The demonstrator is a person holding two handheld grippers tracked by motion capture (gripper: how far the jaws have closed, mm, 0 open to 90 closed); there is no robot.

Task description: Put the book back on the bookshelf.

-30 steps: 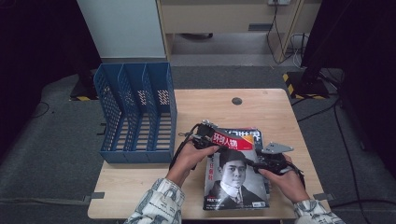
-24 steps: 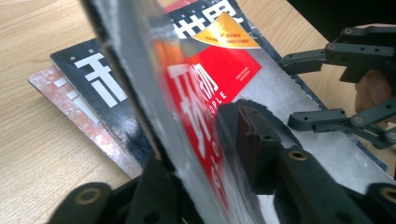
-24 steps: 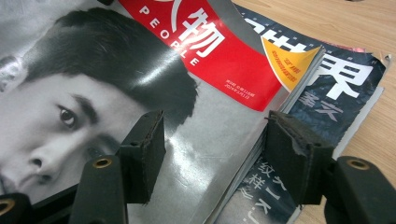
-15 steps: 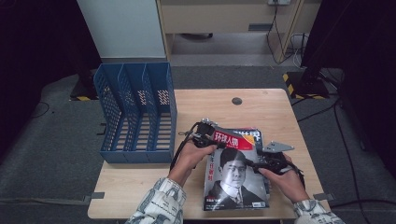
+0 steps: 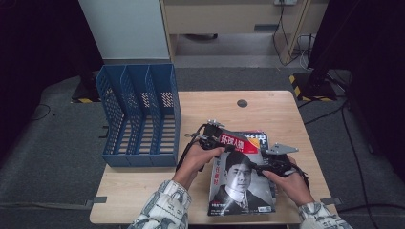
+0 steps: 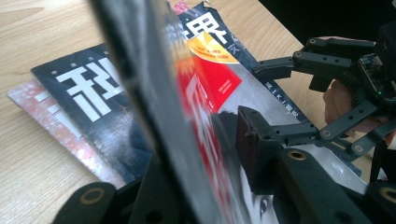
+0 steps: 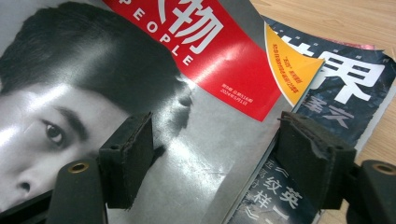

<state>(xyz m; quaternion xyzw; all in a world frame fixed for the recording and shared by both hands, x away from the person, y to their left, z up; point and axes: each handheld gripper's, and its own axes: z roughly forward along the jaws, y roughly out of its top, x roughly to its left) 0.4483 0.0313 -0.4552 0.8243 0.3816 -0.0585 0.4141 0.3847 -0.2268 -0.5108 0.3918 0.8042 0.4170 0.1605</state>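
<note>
Two tongs are working on the top magazine (image 5: 241,179) of a small stack (image 6: 88,112). Left tongs (image 5: 213,141) are gripping its raised upper-left edge after just reopening slightly; right tongs (image 7: 215,158) are standing part-open, straddling its right edge. Everything is lying on a pale wooden table (image 5: 143,188), blue file rack (image 5: 138,114) near its left edge, grey carpet (image 5: 52,152) surrounding.

**Glossy paper, matt everything else**

You had a glossy paper magazine (image 7: 154,93) catching glare, over a pale, smooth wood-grain table (image 5: 282,112). Your gripper pads (image 7: 128,156) looked like rough, matt black foam, and the blue file rack (image 5: 138,114) was perforated plastic.
</note>
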